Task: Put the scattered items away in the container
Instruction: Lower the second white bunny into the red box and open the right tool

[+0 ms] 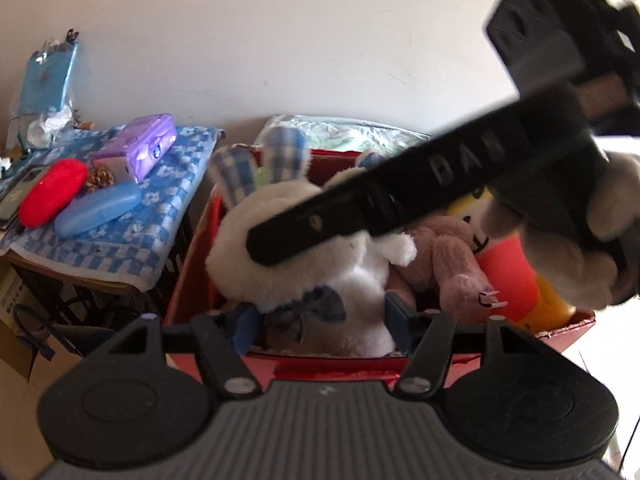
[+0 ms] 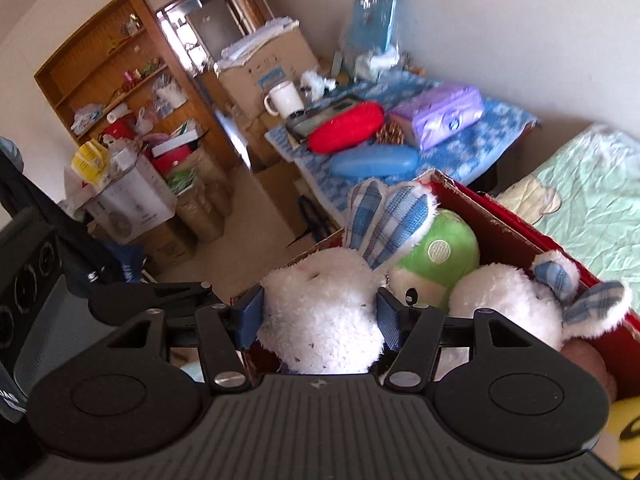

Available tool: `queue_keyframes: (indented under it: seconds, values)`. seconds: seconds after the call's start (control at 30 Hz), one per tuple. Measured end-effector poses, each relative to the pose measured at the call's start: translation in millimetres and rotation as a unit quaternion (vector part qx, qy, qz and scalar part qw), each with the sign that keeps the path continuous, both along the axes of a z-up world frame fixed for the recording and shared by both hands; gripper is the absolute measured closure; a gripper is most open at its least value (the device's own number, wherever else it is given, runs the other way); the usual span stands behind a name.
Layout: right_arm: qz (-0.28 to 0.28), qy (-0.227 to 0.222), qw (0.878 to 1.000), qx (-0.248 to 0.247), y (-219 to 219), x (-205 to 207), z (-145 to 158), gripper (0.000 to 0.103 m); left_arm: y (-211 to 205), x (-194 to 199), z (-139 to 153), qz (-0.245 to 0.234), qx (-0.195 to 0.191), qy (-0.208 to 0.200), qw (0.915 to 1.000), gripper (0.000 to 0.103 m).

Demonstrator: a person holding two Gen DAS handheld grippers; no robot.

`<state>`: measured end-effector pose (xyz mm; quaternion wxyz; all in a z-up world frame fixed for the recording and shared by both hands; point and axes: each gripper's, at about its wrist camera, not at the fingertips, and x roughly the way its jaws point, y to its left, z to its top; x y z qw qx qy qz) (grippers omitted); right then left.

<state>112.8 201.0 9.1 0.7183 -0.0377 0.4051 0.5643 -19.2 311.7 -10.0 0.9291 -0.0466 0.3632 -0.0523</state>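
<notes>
- The red box (image 2: pixel 516 226) is the landmark; its bottom is hidden by the soft toys packed inside, and the left wrist view shows only its near rim (image 1: pixel 340 364) and left wall.
- The right gripper (image 2: pixel 320 318) has its blue pads pressed into both sides of a white plush rabbit (image 2: pixel 320 312), holding it at the near left corner of the red box, over the rim. The rabbit's two blue-checked ears stand up; its lower body is cut off behind the gripper body.
- The left gripper (image 1: pixel 320 322) has its fingers spread wide above the near rim of the red box. White and blue plush sits between the pads; I cannot tell if they touch it.
- In the left wrist view the black bar of the right gripper crosses in front of the toys, blurred, hiding parts of them.
- Toys counted in the red box: two white rabbits, the second rabbit (image 2: pixel 508 304) at the far right; one green plush (image 2: pixel 444 248) between them; one pink plush (image 1: pixel 444 252); one orange-and-yellow plush (image 1: pixel 508 276), partly hidden.
- Beyond the red box, on a blue-checked cloth (image 2: pixel 472 148): one red case (image 2: pixel 346 126), one blue case (image 2: pixel 374 162), one purple pack (image 2: pixel 442 114), one pine cone (image 2: pixel 390 134).
</notes>
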Motion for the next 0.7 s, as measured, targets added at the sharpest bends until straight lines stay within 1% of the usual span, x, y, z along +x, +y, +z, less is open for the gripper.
queue_keyframes:
  seconds: [0.13,0.23,0.27,0.33,0.47,0.53,0.63,0.7]
  values:
    - [0.018,0.029,0.999,-0.006,7.4,10.6,-1.6,0.039,4.9,-4.5,3.1,-0.013,-0.001,0.001,0.9999,0.038]
    - [0.032,0.046,0.998,-0.018,14.7,16.7,-8.5,0.035,5.6,-8.1,3.8,-0.031,0.008,-0.004,0.9995,0.037]
    - [0.032,0.053,0.998,-0.025,17.1,19.7,-11.6,0.032,5.1,-7.4,3.2,-0.034,0.013,-0.005,0.9993,0.037]
    - [0.022,0.064,0.997,-0.033,19.1,23.5,-16.0,0.031,6.2,-6.7,2.5,-0.039,0.014,-0.005,0.9991,0.036]
    - [0.022,0.047,0.998,-0.032,18.6,16.1,-13.2,0.028,10.9,-7.6,3.5,-0.047,0.002,-0.005,0.9989,0.037]
    - [0.015,0.036,0.999,-0.035,17.7,13.1,-10.1,0.027,12.9,-8.2,3.5,-0.048,0.003,-0.006,0.9988,0.035]
    - [-0.017,0.017,0.999,-0.027,11.5,11.2,-1.2,0.027,14.1,-6.5,3.2,-0.038,0.015,-0.013,0.9991,0.031]
    - [-0.037,0.018,0.999,-0.007,5.6,12.5,3.1,0.027,15.8,-2.4,3.7,-0.037,0.011,-0.017,0.9991,0.027]
